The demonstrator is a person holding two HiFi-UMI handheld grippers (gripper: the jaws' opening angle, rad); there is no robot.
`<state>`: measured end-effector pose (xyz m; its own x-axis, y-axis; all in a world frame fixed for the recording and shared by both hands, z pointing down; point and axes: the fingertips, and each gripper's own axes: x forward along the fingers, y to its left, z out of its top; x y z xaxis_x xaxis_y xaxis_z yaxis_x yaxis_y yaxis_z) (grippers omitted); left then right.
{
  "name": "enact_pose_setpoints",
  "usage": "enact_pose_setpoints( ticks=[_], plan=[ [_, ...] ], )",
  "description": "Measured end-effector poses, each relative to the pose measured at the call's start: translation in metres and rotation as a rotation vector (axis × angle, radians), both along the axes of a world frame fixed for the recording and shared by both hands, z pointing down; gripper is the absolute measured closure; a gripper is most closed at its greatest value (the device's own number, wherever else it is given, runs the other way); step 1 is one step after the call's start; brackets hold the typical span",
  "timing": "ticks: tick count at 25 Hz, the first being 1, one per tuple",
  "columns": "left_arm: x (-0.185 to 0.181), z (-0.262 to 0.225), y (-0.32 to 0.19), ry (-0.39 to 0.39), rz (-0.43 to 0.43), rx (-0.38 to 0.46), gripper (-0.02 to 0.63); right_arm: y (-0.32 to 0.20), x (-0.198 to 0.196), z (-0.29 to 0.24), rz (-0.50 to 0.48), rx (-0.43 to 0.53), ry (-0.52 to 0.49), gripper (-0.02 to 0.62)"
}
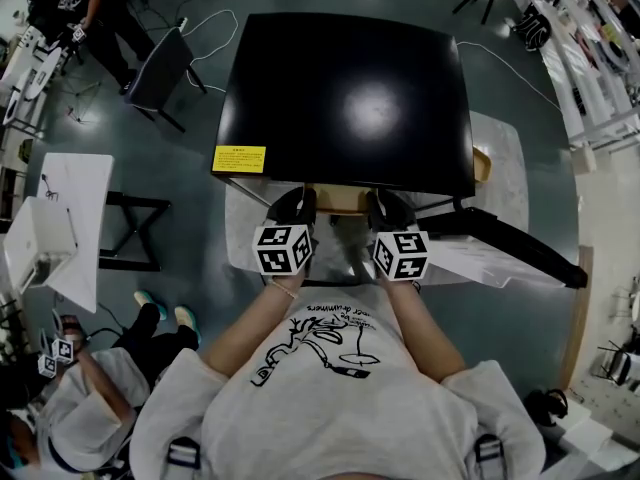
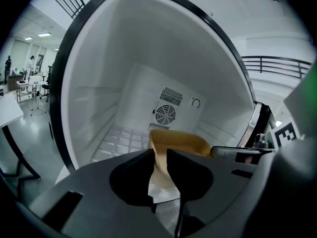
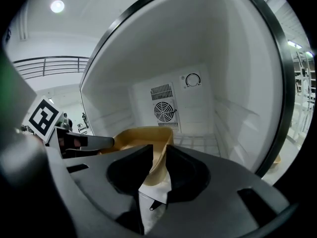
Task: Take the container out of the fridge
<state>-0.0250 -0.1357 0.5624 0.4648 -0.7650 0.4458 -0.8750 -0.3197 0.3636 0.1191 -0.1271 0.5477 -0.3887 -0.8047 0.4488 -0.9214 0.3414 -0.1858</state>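
The left gripper (image 2: 159, 157) and right gripper (image 3: 161, 155) each clamp their jaws on opposite rims of the shallow tan container (image 2: 181, 142), likely to keep it level at the mouth of the black mini fridge (image 1: 345, 98).

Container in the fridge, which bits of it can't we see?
- Head view: the black fridge top hides most of the tan container.
- Left gripper view: the left hand-held gripper covers its near wall and base.
- Right gripper view: the right hand-held gripper does the same.
- Whether anything is inside: no view shows.
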Motion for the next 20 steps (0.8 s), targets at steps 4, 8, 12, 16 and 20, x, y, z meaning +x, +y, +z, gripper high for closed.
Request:
enact_pose_setpoints(
  ticks=[4, 8, 12, 16, 20],
  plan=[
    [-0.002, -0.002, 0.006, -0.002, -0.008, 0.008, 0.518, 0.005, 0.000, -0.001, 0.003, 0.008, -0.007, 0.508],
    [-0.007, -0.006, 0.011, -0.002, -0.019, 0.013, 0.518, 0.012, -0.005, -0.004, -0.001, 0.012, -0.005, 0.514],
    [-0.011, -0.005, 0.018, -0.011, -0.025, 0.020, 0.526, 0.018, -0.008, -0.002, -0.013, 0.012, -0.003, 0.520],
    [-0.017, -0.002, 0.026, -0.012, -0.038, 0.015, 0.532, 0.022, -0.013, -0.002, -0.028, 0.010, -0.003, 0.526],
    [-0.023, -0.001, 0.033, -0.012, -0.054, 0.007, 0.540, 0.026, -0.018, -0.002, -0.040, 0.005, -0.004, 0.532]
  ],
)
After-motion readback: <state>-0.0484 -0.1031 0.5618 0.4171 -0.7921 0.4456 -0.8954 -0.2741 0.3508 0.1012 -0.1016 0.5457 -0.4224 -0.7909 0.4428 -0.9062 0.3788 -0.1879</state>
